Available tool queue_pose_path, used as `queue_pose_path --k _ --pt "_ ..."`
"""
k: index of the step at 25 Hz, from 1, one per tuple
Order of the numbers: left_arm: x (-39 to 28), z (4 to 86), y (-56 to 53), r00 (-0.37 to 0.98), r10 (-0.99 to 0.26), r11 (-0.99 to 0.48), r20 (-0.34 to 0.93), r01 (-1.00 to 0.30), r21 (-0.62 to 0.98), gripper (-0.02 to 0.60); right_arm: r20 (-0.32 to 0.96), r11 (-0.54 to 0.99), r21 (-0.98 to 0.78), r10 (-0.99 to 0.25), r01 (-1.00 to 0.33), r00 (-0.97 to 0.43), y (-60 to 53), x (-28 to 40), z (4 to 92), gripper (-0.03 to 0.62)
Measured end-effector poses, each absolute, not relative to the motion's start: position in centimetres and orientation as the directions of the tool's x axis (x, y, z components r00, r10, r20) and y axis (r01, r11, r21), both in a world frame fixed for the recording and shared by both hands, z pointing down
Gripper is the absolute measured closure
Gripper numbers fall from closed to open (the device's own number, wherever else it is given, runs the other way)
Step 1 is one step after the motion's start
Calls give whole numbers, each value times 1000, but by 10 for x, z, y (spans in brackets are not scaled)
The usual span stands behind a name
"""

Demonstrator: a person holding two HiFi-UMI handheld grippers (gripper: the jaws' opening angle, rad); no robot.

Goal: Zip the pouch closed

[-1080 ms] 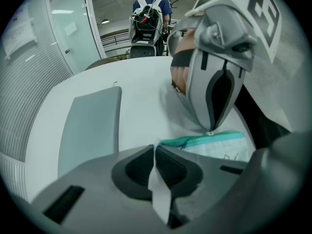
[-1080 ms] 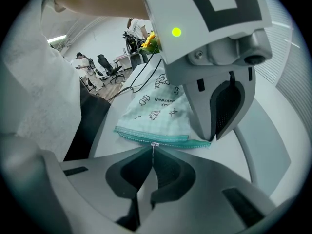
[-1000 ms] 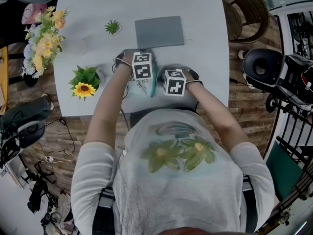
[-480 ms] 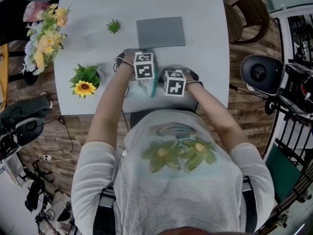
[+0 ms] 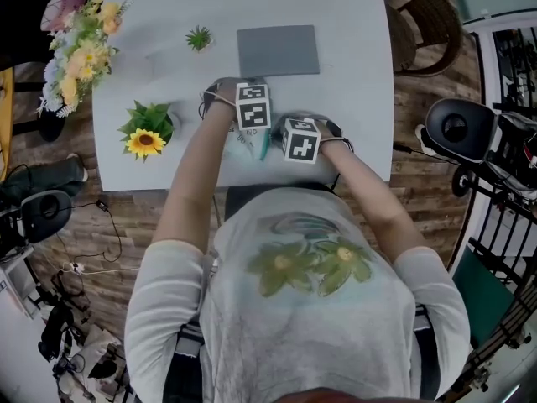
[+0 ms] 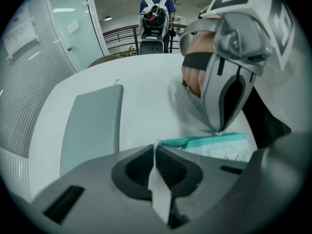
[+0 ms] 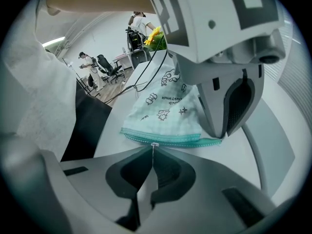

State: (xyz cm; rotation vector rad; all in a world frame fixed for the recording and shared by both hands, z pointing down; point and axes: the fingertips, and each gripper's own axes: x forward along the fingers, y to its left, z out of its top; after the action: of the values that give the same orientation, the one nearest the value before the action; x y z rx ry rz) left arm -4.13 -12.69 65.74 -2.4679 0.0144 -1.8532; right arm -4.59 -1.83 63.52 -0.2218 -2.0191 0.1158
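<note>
Against the head views of the past second, nothing on the tabletop (image 5: 352,74) has shifted: both hands keep their place and only the camera has drifted slightly. The left gripper (image 6: 156,152) is clenched on a pale tab (image 6: 158,179) at one end of the pouch (image 7: 165,111). The right gripper (image 7: 153,152) is pinched tight on the thin pull (image 7: 154,145) of the teal zip (image 6: 204,141). The pouch lies flat at the near edge of the tabletop, about midway along it, directly before the person. The pull sits part-way along the zip, nearer the end away from the left gripper. Whether the teeth on either side of it are joined cannot be made out. Judgement: both grips are set and the closing stroke is paused or not begun, so the task remains open. A grey mat (image 5: 278,50) lies beyond the pouch toward the far edge, well apart. A sunflower (image 5: 145,141) stands toward the near-left corner, a small plant (image 5: 199,38) is further back, and a bunch of flowers (image 5: 75,49) overhangs the left edge. None of them lies in the line of the zip. The likelier hindrances are the two grippers working close together and the limp cloth bunching if the tab is not held taut.
</note>
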Motion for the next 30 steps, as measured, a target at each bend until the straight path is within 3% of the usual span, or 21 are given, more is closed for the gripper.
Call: queue_pose_path --k 11,30 --pt "-43 662 -127 266 -47 -999 963 8 -51 561 881 983 -172 182 61 -437 -9 -45 636 572" --pt "-43 660 -128 265 -50 -999 963 4 -53 561 881 976 -190 216 104 -422 21 -45 636 574"
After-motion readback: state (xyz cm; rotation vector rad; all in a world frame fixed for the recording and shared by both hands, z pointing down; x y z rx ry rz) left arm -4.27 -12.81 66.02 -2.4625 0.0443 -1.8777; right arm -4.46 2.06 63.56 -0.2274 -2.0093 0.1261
